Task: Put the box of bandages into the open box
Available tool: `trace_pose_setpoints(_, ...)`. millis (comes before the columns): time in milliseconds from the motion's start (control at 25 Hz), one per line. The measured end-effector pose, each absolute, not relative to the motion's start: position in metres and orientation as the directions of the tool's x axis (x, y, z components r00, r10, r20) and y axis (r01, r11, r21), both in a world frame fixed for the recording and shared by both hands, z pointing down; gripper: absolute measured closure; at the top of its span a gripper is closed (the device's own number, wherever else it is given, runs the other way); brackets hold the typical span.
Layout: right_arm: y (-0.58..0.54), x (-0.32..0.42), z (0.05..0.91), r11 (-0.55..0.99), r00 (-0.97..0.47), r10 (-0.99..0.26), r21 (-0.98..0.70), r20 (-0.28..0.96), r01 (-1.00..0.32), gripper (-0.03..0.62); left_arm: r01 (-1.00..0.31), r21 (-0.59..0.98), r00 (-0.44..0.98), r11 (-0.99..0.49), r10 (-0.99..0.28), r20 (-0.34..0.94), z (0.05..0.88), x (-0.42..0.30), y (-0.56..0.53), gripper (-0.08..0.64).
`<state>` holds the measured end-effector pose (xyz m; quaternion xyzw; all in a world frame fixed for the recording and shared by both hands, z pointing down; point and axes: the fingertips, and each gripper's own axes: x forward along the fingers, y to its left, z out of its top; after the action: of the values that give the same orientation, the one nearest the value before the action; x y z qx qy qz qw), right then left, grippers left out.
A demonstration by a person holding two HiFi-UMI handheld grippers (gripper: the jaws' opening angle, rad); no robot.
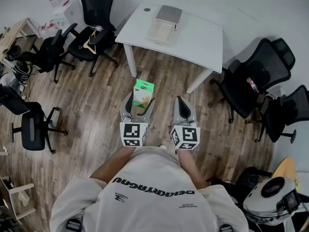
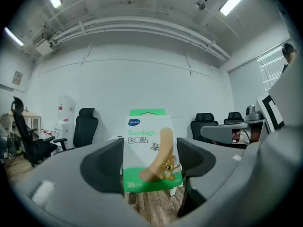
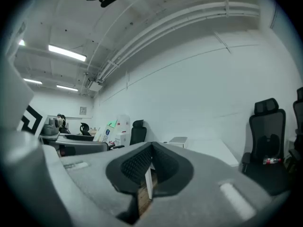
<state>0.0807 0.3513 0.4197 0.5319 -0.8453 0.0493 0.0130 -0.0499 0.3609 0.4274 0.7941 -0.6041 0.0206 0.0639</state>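
One step looks done: the left gripper point(image 2: 150, 163) clamps the box of bandages point(image 2: 149, 148) in mid-air. The right gripper point(image 3: 150, 161) is closed and empty. Carrying it to the open box point(image 1: 164, 25) on the table point(image 1: 203, 38) remains.

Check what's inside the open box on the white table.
Head view shows the open box with a pale, bare-looking interior; no item shows in it. Its grey lid covers the far part, so that is unseen. The box of bandages sits in the left hand-held gripper.
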Motion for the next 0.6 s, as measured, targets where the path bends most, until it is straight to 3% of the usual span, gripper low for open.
trace_pose_setpoints(600, 0.365, 0.126, 0.416, 0.472, -0.478, -0.877, -0.11, 0.042, -0.875, 0.598, -0.969, 0.062, 0.246, -0.24, -0.964, 0.103, 0.424, -0.005, 0.379, 0.196)
